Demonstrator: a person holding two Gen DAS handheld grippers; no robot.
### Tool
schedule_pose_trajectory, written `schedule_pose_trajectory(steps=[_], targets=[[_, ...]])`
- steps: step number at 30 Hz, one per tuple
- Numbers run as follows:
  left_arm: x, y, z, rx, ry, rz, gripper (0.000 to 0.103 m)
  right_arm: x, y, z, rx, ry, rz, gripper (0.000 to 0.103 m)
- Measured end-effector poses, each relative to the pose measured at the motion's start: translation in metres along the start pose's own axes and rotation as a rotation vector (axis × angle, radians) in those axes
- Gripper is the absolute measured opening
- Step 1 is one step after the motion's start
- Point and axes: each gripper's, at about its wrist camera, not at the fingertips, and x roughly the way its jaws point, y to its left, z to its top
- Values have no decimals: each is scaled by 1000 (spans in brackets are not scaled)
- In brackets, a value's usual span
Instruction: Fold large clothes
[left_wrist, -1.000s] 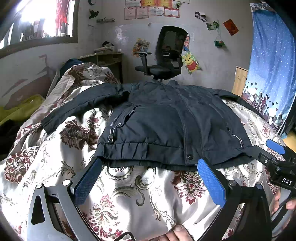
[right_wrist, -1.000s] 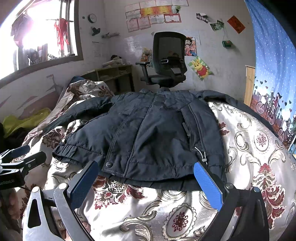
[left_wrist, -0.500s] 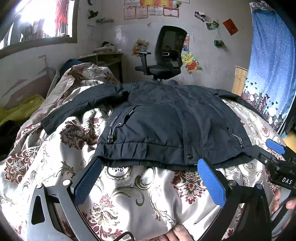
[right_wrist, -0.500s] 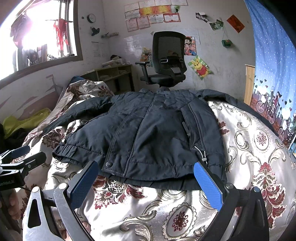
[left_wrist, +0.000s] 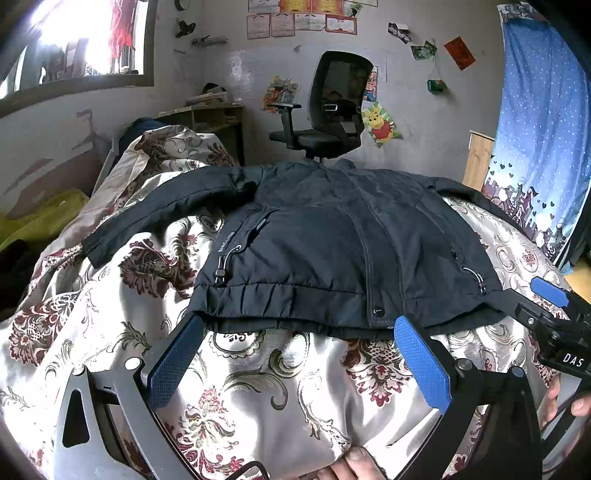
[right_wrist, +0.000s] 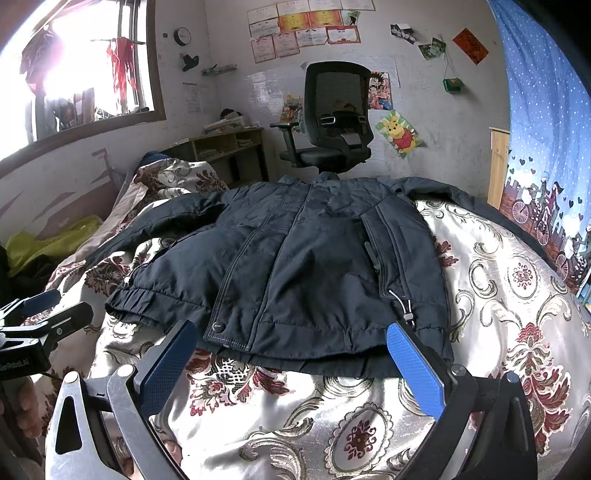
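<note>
A dark navy jacket (left_wrist: 332, 243) lies spread flat, front up, on a floral bedspread (left_wrist: 280, 387), hem toward me and sleeves out to both sides. It also shows in the right wrist view (right_wrist: 314, 266). My left gripper (left_wrist: 295, 328) is open and empty, its blue pads just short of the hem. My right gripper (right_wrist: 291, 332) is open and empty, also just short of the hem. The right gripper shows at the right edge of the left wrist view (left_wrist: 554, 314). The left gripper shows at the left edge of the right wrist view (right_wrist: 37, 317).
A black office chair (left_wrist: 332, 110) stands beyond the bed's far end, with a low wooden shelf (right_wrist: 229, 147) left of it. A yellow-green cloth (right_wrist: 48, 243) lies at the bed's left side. A blue curtain (left_wrist: 543, 122) hangs on the right.
</note>
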Motion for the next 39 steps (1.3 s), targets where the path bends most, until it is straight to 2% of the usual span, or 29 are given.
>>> schedule_pose_trajectory(steps=[28, 30, 33, 39], targets=[[0, 0, 0, 1, 3, 2, 102, 0, -1, 0, 4, 4, 3, 103], [0, 0, 0, 2, 6, 6, 102, 2, -2, 0, -3, 10, -14, 103], [7, -1, 1, 8, 30, 30, 102, 8, 2, 1, -41, 55, -96, 103], [19, 4, 7, -1, 83, -9, 102, 19, -6, 5, -20, 152, -165, 103]])
